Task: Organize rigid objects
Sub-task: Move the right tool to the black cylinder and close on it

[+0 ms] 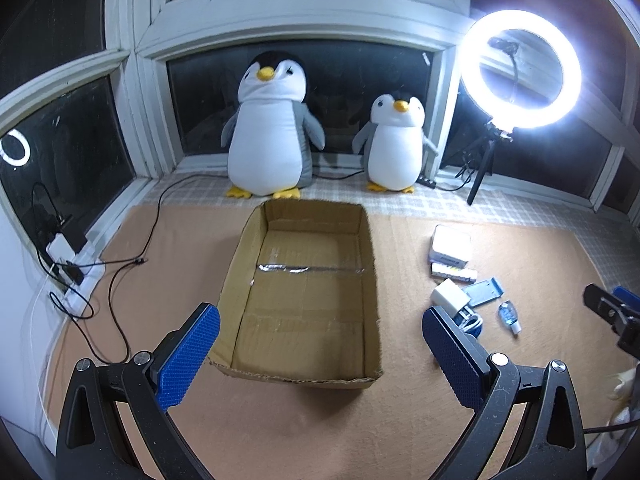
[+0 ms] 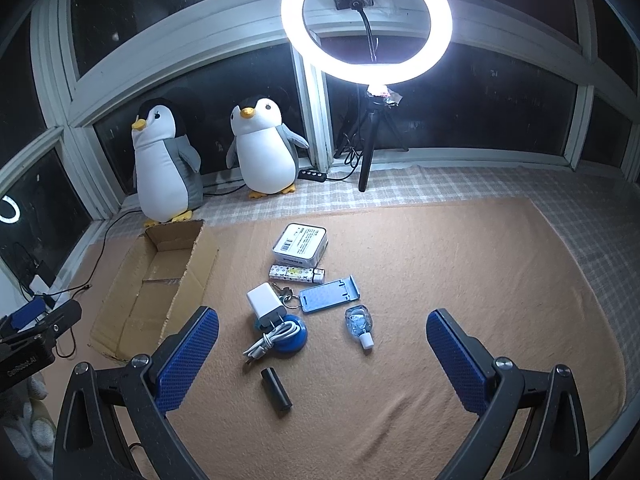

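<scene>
My left tongs (image 1: 320,356) were spread wide and held nothing, hovering just above the near end of the cardboard box (image 1: 304,292), which lay open and empty on the tan blanket (image 1: 500,380). A strip of shiny tape (image 1: 308,269) ran across the floor of the box. My right tongs (image 2: 322,354) were also wide apart and empty, poised over the cluster of small things that lay to the right of the box.

In that cluster, farthest from me, was a white box with a printed label (image 2: 300,245), and just nearer it a patterned lighter (image 2: 296,273). Nearer still lay a light blue phone stand (image 2: 328,295), flat on the blanket, with a bunch of keys (image 2: 285,295) just left of it and a white charger plug (image 2: 265,302) beside those. The plug's white cable (image 2: 266,342) was coiled over a blue round disc (image 2: 294,338). A small clear bottle with a white cap (image 2: 360,326) lay on its side to the right of the disc. Nearest me, between my right fingers, a black cylinder (image 2: 276,390) lay apart from the rest.

At the far side, two plush penguins (image 1: 270,128) stood against the dark window (image 1: 352,92), and a lit ring light (image 2: 366,20) on a tripod stood to their right.
</scene>
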`<act>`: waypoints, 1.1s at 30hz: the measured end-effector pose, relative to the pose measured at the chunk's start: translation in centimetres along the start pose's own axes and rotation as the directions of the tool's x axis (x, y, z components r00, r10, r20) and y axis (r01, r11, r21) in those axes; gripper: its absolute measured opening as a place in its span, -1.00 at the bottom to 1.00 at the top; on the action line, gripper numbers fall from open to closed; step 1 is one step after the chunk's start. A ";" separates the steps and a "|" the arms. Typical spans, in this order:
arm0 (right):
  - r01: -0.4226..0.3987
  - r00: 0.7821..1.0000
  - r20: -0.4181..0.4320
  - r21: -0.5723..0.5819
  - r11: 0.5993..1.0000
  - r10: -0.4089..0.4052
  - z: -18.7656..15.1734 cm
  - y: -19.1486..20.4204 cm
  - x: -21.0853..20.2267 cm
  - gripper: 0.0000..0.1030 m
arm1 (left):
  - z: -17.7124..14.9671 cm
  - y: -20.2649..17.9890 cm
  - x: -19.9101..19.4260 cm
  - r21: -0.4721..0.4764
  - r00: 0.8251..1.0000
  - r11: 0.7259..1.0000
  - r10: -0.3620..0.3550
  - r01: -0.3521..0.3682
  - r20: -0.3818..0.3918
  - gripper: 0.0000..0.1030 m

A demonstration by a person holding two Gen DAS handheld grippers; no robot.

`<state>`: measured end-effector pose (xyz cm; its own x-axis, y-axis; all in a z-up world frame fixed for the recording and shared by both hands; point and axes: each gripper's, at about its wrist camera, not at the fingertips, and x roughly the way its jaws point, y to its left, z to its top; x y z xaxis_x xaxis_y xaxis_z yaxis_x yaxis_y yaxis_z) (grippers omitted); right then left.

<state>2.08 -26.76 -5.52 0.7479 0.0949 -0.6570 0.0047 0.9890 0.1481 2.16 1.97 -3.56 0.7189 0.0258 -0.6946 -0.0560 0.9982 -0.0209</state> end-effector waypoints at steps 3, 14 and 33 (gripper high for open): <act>0.001 1.000 -0.007 0.002 1.000 -0.001 -0.1 -0.1 0.3 1.00 | -0.4 1.1 1.2 -0.020 0.999 1.000 0.015 -0.016 -0.032 0.99; 0.002 0.999 -0.036 0.021 1.000 -0.001 -0.6 -0.8 1.8 1.00 | -2.0 7.3 5.1 -0.106 0.988 0.990 0.081 -0.095 -0.130 0.95; 0.016 0.991 -0.134 0.033 0.999 -0.012 -2.6 -3.0 5.4 0.96 | -4.2 12.8 14.7 -0.177 0.945 0.971 0.098 -0.160 -0.313 0.09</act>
<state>4.39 -28.96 -11.43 0.6525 0.0977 -0.7515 0.0388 0.9860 0.1619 9.05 14.88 -17.06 0.4564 0.1057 -0.8835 -0.2916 0.9558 -0.0363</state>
